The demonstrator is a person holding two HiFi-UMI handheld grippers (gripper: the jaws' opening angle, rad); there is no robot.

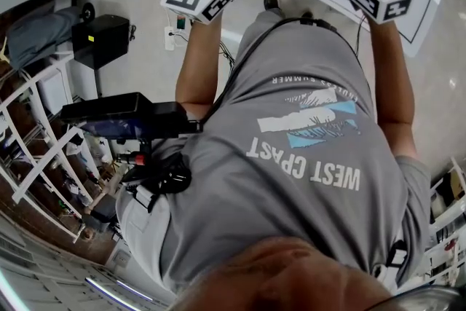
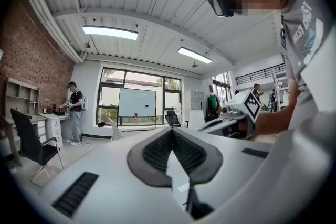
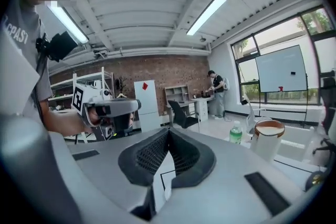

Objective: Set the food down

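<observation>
The left gripper (image 2: 172, 131) and right gripper (image 3: 168, 131), both clenched and empty, point level above the far white table (image 1: 429, 0).

The person is wearing a grey T-shirt (image 1: 306, 120) with white lettering and a pale blue print. Black lines are crossing the white worktop (image 1: 426, 7).
</observation>
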